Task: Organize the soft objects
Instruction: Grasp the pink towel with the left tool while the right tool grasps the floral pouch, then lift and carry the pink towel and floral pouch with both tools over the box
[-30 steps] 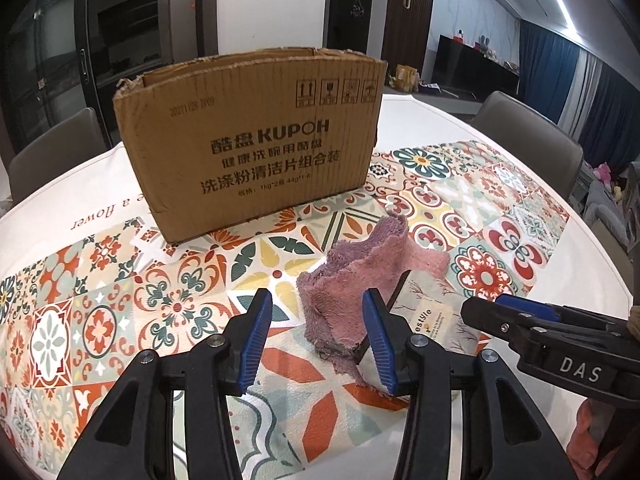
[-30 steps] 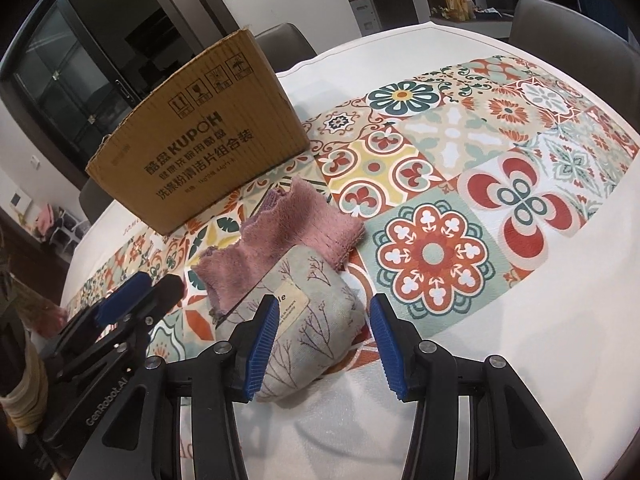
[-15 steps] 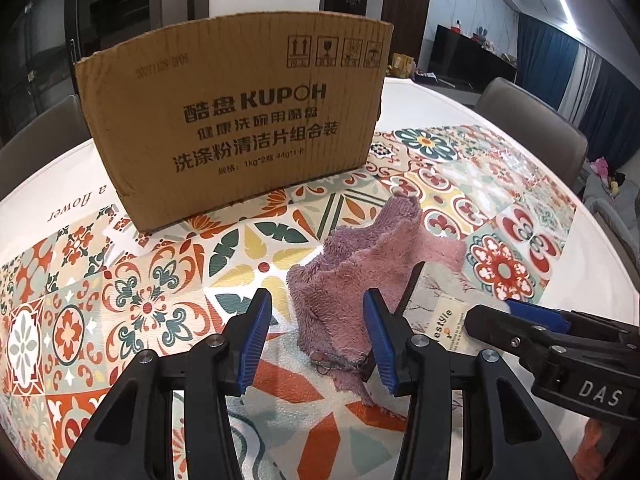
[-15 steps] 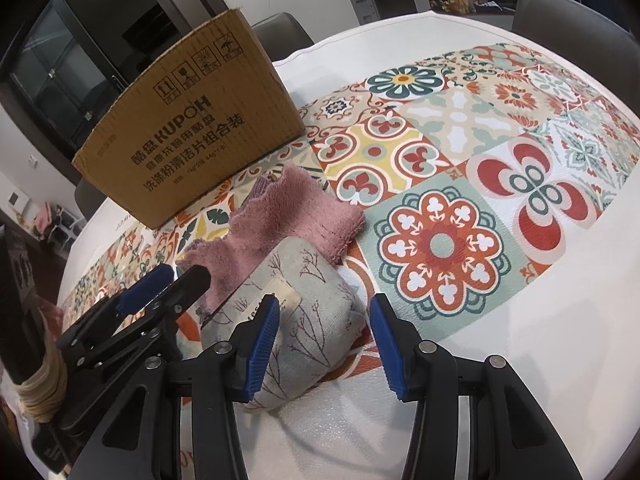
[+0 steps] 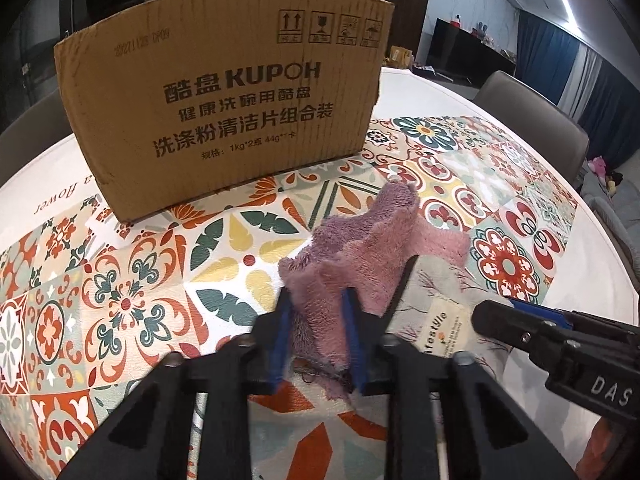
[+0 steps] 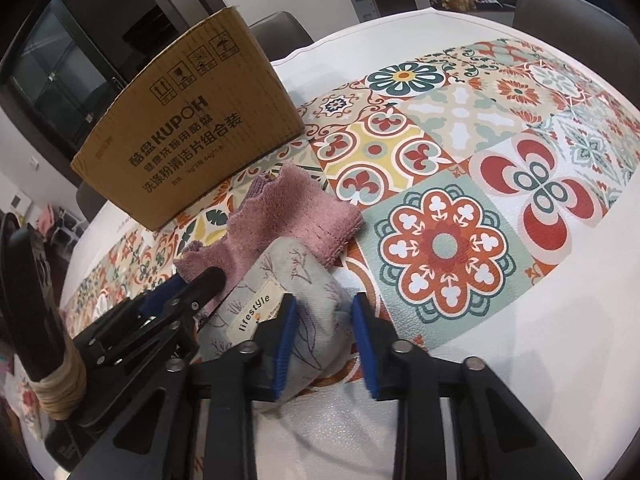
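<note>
Patterned tile-print cloth covers the round counter, and a cardboard box stands ahead of both tools. Half a second ago we saw both pairs of blue pads spread wide; now the left hand-held gripper has narrowed onto the near edge of the pink towel, pinching the fleece between its pads. The right hand-held gripper has also narrowed, its pads set around the near end of the grey floral pouch, though we see a gap beside the right pad. The towel's long axis runs from the left tool away and to the right, toward the box. The pouch lies just right of it, touching it, and its tag reads "lifestyle". The box is printed "KUPOH" with Chinese text and "1kg*2".
</note>
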Demonstrator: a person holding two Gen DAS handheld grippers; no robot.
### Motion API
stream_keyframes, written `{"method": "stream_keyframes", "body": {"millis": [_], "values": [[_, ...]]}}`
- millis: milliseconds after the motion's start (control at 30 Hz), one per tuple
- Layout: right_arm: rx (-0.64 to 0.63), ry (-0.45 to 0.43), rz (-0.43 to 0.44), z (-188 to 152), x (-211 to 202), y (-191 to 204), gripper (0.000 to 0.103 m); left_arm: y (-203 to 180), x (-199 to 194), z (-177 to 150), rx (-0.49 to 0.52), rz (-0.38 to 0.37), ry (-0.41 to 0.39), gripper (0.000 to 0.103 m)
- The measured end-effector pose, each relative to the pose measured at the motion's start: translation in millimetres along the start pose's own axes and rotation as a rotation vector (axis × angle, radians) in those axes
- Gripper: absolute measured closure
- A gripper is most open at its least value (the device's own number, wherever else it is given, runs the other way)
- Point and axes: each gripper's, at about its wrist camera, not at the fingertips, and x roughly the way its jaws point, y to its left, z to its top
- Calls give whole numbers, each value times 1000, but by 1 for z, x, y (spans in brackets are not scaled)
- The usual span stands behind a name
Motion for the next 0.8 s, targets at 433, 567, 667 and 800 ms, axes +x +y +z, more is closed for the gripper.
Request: {"method": "stream_keyframes", "body": {"millis": [433,567,667,800], "values": [[-50,-52,24,6,-22,7,87,-8,-24,4,-13,3,-55,93],[-65,-66,25,9,-30,9,87,-9,-38,9,-24,21,-88,93],[-74,-78,24,10,-37,10,87,-11,-50,12,-29,37,-115,93],[-85,-93,31,14,-47,13,87,-13,-66,17,-34,54,-150,93]]}}
